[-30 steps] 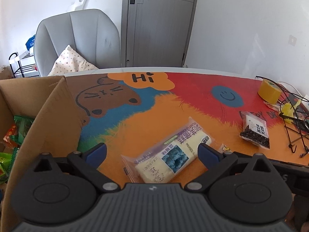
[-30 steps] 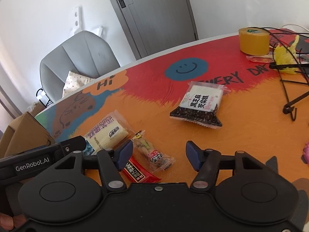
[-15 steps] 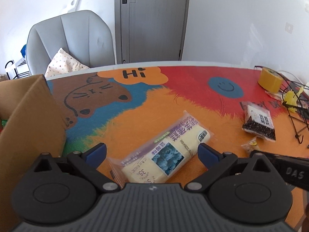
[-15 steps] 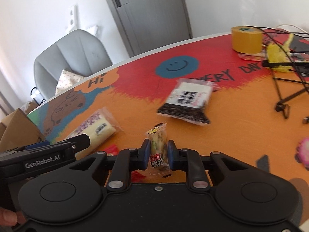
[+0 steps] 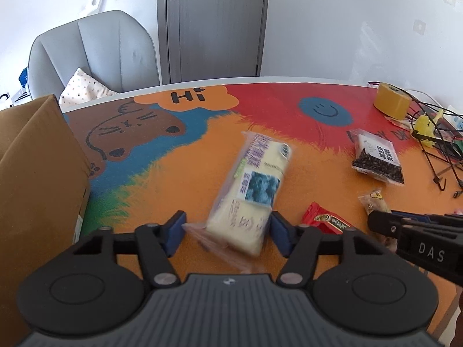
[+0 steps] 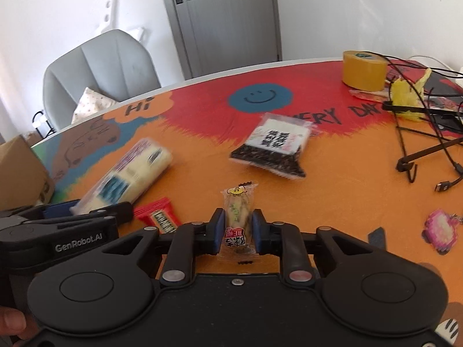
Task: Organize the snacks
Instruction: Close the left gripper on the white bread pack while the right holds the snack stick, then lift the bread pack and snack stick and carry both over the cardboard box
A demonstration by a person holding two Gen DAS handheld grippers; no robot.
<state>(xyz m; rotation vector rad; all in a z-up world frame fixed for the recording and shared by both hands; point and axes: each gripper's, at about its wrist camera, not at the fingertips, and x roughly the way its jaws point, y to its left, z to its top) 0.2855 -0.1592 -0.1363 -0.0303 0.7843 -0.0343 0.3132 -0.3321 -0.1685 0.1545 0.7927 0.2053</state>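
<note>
Grey chair [image 5: 95,55] with cushion [image 5: 82,88], grey door [image 5: 214,23], yellow tape roll [image 6: 364,70], black cables [image 6: 419,133]

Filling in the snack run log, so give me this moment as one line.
left tool: closing around cream snack pack, left gap | right tool: shut on small clear-wrapped snack | cardboard box: left | seed packet: on table

Table [image 5: 188,179] w/ bright cartoon mat: orange, red, blue, brown cat, "Hi". On it: long pale snack pack [image 5: 254,185] near front, red sachet [image 5: 327,221] just right of it, seed bag [image 5: 376,160] further right. Far right: yellow tape roll [image 6: 364,70], black cables [image 6: 419,133], pink pixel charm [image 6: 441,230]. Cardboard box [image 5: 37,179] at left edge; can't tell if it sits on the table.
</note>
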